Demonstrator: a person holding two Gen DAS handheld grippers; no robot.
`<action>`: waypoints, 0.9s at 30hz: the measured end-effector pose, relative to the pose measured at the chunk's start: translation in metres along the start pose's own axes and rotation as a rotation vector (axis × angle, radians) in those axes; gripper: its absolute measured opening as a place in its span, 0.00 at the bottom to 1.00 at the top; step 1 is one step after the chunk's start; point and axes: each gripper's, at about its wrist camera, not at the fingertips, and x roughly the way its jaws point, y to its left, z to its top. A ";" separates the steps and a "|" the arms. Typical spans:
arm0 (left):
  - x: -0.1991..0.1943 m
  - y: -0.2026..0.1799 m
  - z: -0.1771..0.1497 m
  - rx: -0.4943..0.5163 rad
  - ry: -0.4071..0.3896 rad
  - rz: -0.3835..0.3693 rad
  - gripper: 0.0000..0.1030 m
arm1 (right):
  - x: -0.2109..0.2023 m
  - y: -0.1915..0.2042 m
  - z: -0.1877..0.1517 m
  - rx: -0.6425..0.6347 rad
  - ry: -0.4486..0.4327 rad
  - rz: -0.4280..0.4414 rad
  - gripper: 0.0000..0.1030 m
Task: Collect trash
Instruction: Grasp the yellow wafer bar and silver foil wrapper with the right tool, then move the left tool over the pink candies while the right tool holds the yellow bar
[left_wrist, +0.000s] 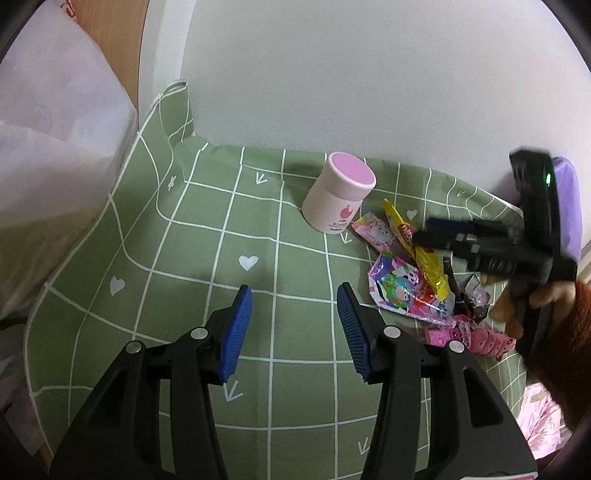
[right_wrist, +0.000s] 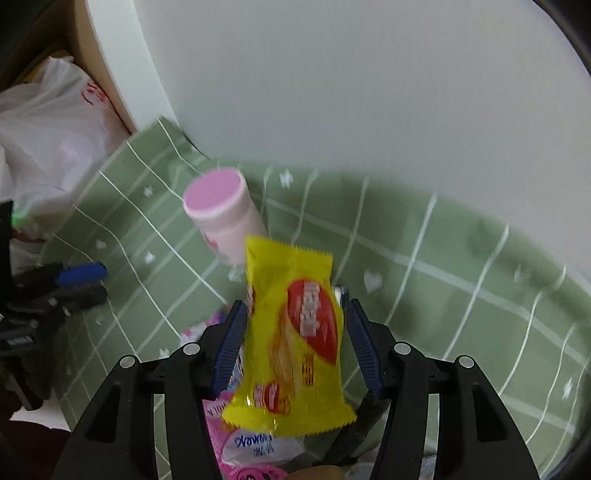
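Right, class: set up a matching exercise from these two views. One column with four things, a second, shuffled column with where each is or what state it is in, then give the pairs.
Things
1. yellow wrapper
2. pink-lidded jar
3. left gripper
4. white plastic bag

Places or states
A. open, holding nothing, above the green checked cloth
B. standing upright near the wall
C. between the fingers of the right gripper
D. off the left edge of the cloth

Pairs: 1-C, 2-B, 3-A, 4-D
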 end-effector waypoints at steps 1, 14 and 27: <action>0.001 0.000 0.000 -0.002 -0.001 -0.003 0.44 | 0.002 -0.002 -0.005 0.016 0.011 -0.008 0.51; 0.014 -0.018 -0.004 0.042 0.011 -0.060 0.44 | -0.039 -0.012 -0.035 0.135 -0.039 -0.059 0.13; 0.049 -0.081 -0.010 0.229 0.068 -0.162 0.45 | -0.153 -0.049 -0.116 0.343 -0.194 -0.238 0.12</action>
